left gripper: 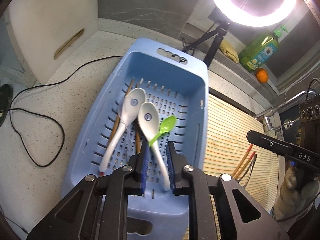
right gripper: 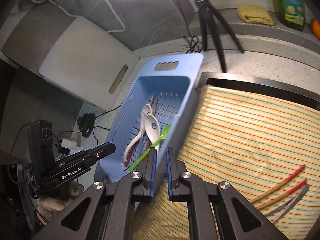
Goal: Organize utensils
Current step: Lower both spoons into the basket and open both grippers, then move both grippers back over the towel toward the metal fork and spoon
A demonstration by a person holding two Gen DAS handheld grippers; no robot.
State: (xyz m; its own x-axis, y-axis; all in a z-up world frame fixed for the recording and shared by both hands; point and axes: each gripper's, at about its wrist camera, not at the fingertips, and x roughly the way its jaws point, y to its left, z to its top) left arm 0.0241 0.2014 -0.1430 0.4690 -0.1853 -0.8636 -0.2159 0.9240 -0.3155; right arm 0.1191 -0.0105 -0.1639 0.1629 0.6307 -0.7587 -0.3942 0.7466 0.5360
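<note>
Left gripper: the left gripper (left gripper: 158, 150) fills the bottom centre of its own view, its blue pads a narrow gap apart; the handle of a white spoon (left gripper: 149, 124) shows in that gap, but no pad presses on it, so it grips nothing.
Right gripper: the right gripper (right gripper: 160, 156) sits at bottom centre of its own view, jaws slightly parted with nothing between them.
Basket: the blue basket (left gripper: 200, 92) lies in the middle of the left view on the speckled counter (left gripper: 50, 120); in the right view it appears centre-left.
Spoons: two white spoons lie in the basket, the second white spoon (left gripper: 128, 110) to the left of the first, bowls towards the top of the frame.
Green spoon: a small green spoon (left gripper: 165, 127) lies just right of them, its handle crossing the first spoon's handle.
Chopsticks in basket: brown chopsticks (left gripper: 117, 124) lie under the spoons.
Cloth: a striped cloth (right gripper: 250, 136) covers the right half of the right view.
Chopsticks on cloth: red-tipped chopsticks (right gripper: 280, 186) lie at its lower right, with grey chopsticks (right gripper: 290, 204) just below.
</note>
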